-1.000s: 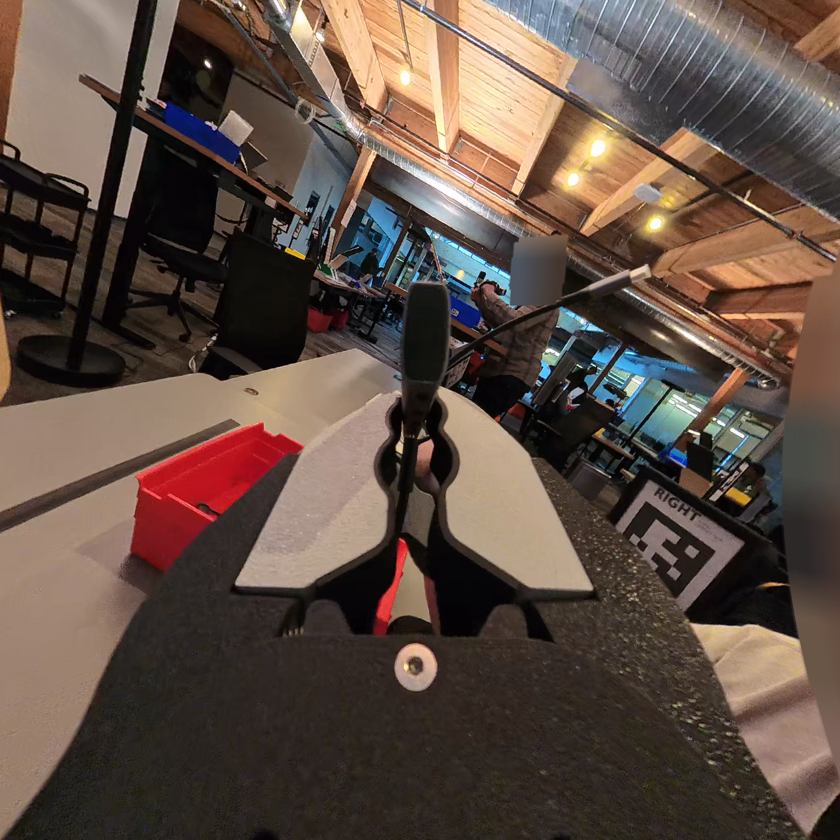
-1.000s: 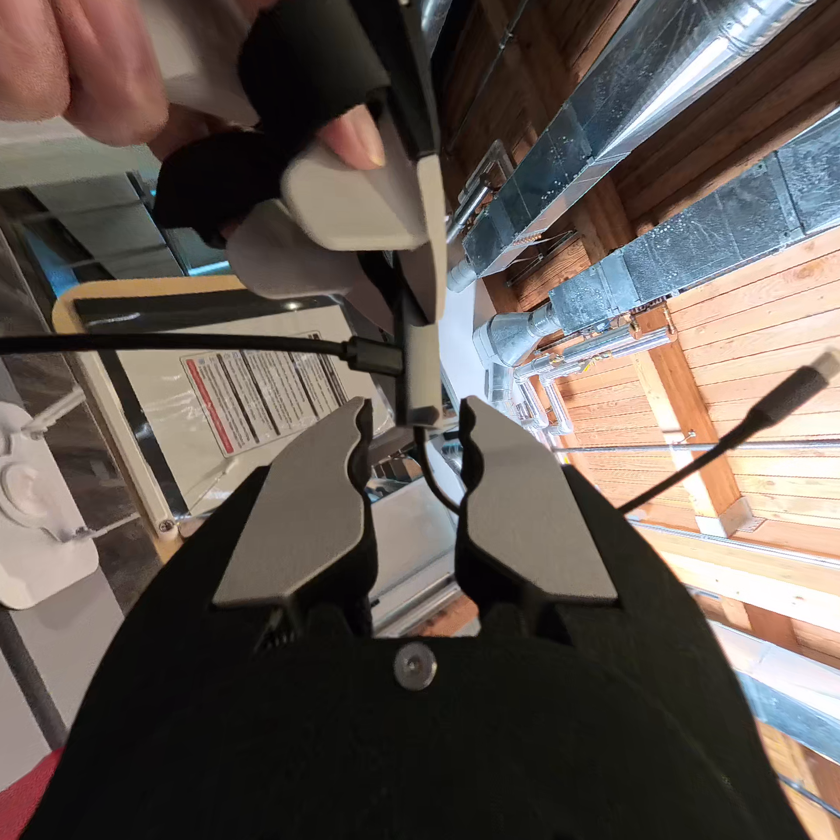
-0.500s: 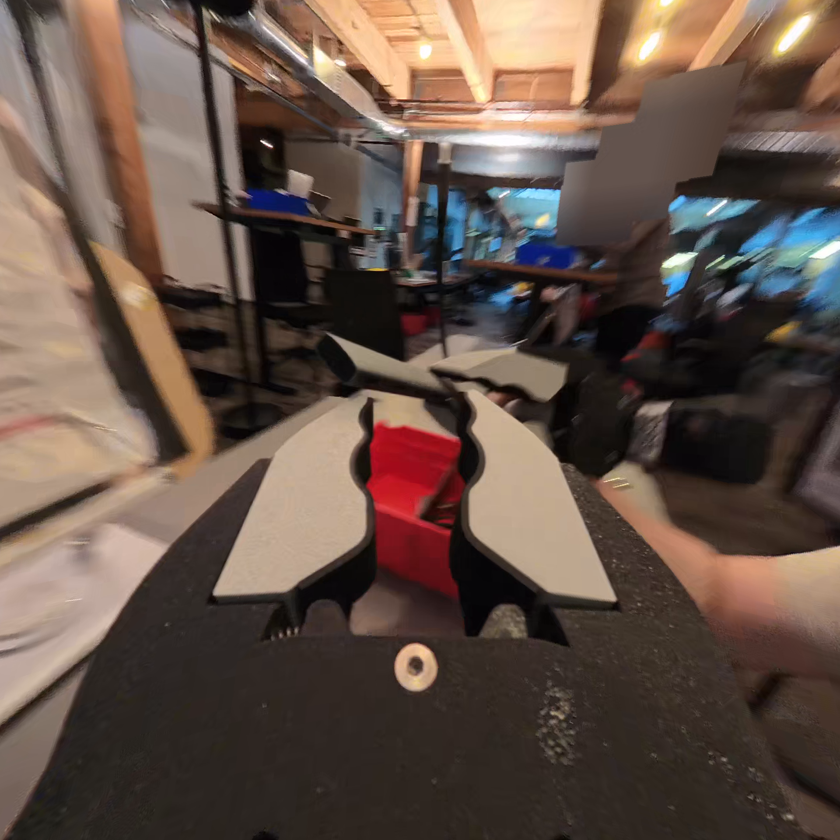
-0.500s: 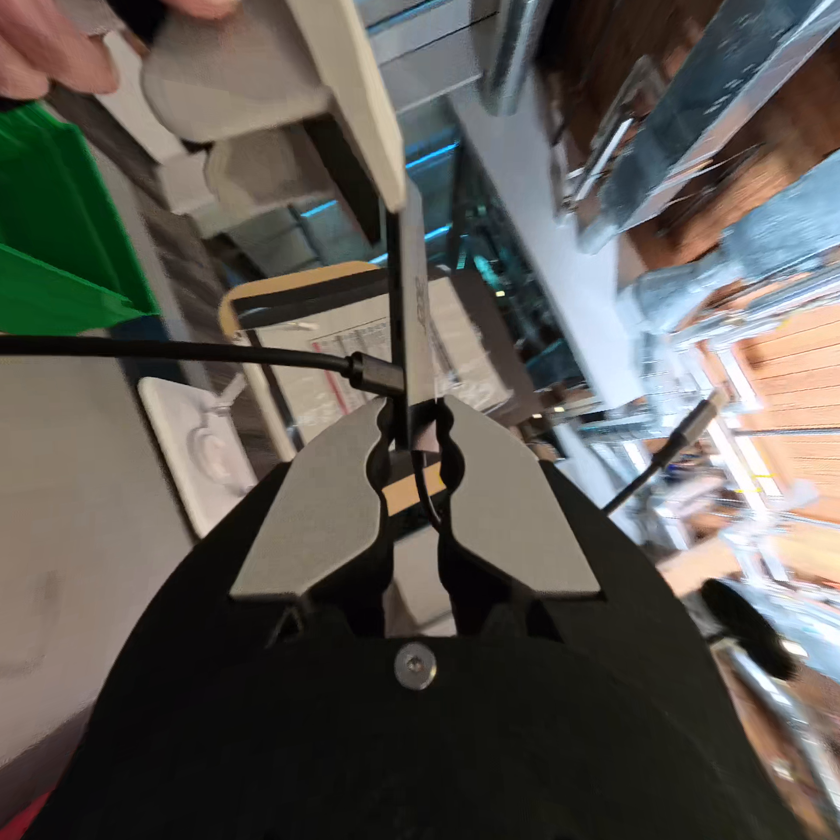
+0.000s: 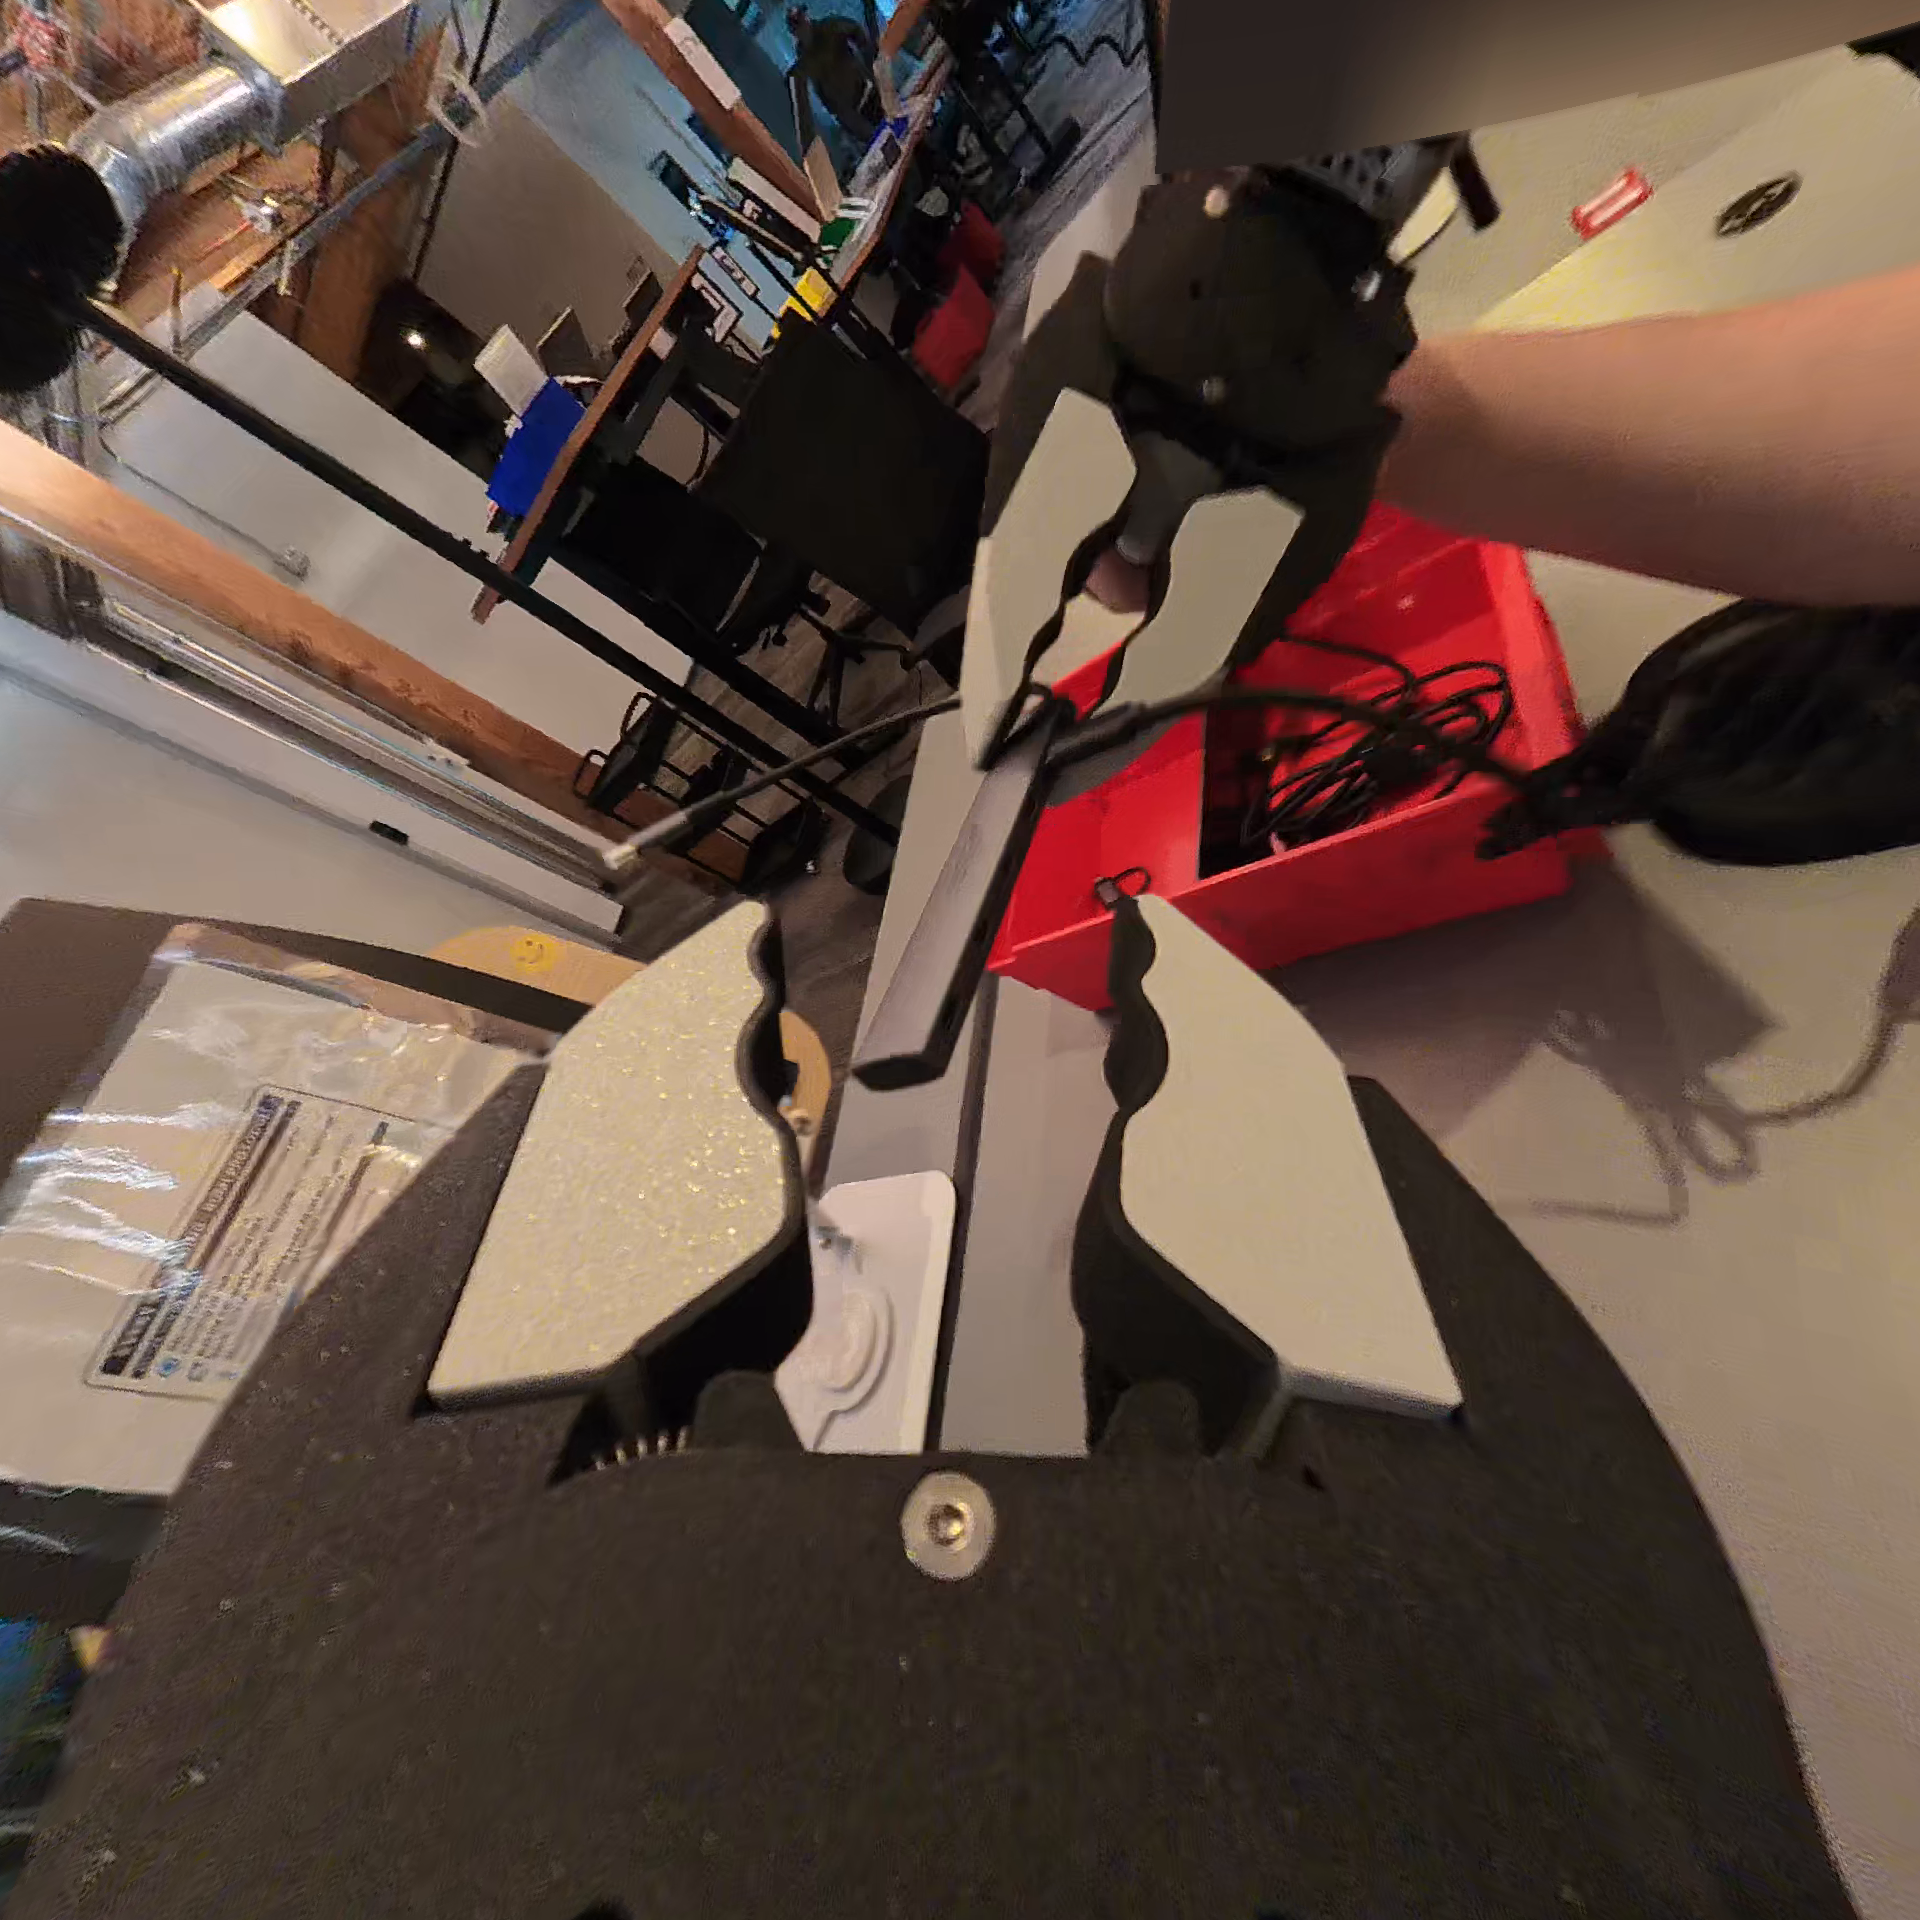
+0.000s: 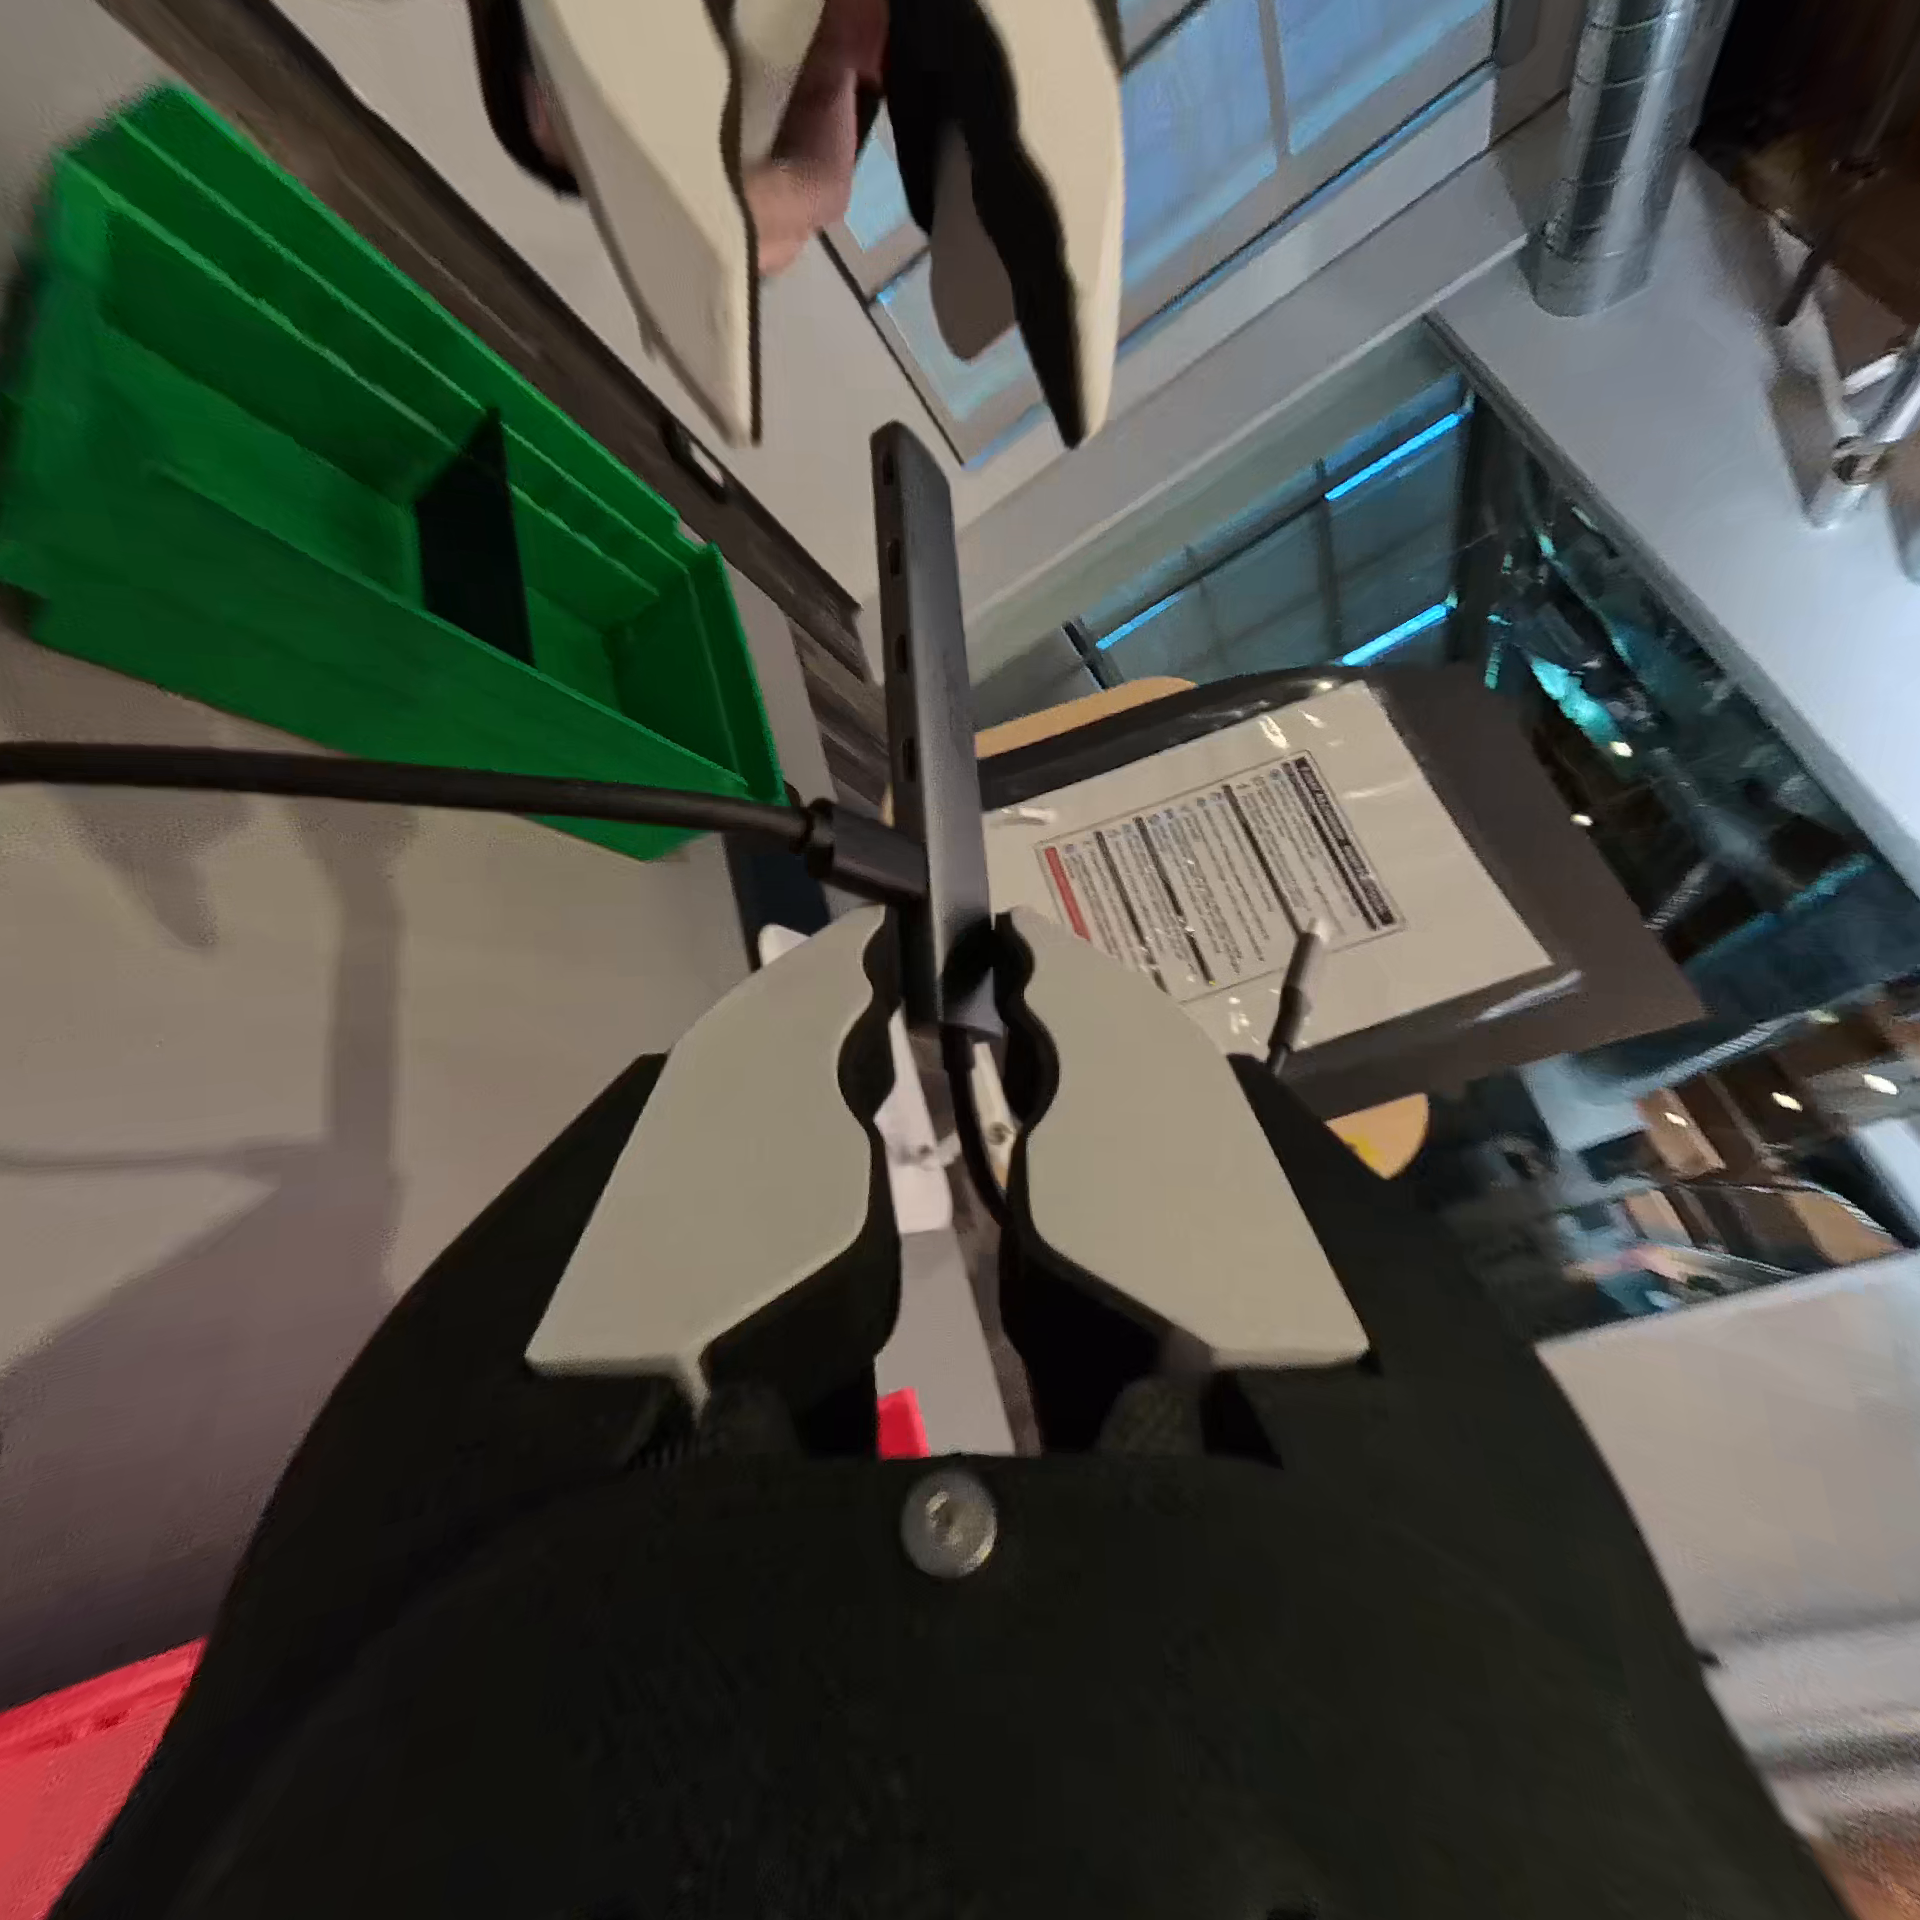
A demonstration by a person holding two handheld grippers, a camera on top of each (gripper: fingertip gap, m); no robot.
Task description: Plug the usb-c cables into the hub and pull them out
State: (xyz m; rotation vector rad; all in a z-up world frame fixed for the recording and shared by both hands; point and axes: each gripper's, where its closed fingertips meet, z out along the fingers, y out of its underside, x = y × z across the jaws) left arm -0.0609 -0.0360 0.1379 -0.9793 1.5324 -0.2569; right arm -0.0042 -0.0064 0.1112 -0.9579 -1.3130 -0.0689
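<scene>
My right gripper point(image 6: 948, 927) is shut on one end of the dark grey hub point(image 6: 925, 644), which points toward my left gripper point(image 6: 909, 416). One black usb-c cable point(image 6: 862, 852) is plugged into the hub's side just above my fingertips. In the left wrist view my left gripper point(image 5: 951, 920) is open, with the hub's free end point(image 5: 935, 997) between its fingers, untouched. The right gripper point(image 5: 1049, 717) holds the far end. The plugged cable point(image 5: 1351, 727) runs into the red bin point(image 5: 1299, 914). The hub's own short lead point(image 5: 665, 831) hangs loose.
A green bin point(image 6: 364, 520) lies on the grey table to the left. A black pouch point(image 5: 1766, 727) sits beside the red bin. A laminated sheet point(image 5: 208, 1195) on a dark board and a white plastic piece point(image 5: 883, 1309) lie under the left gripper. There is about 8 cm between the tips of the two grippers.
My left gripper let go of the hub, opened and drew back from it. My right gripper closed on the hub's end. Both views swung down toward the table.
</scene>
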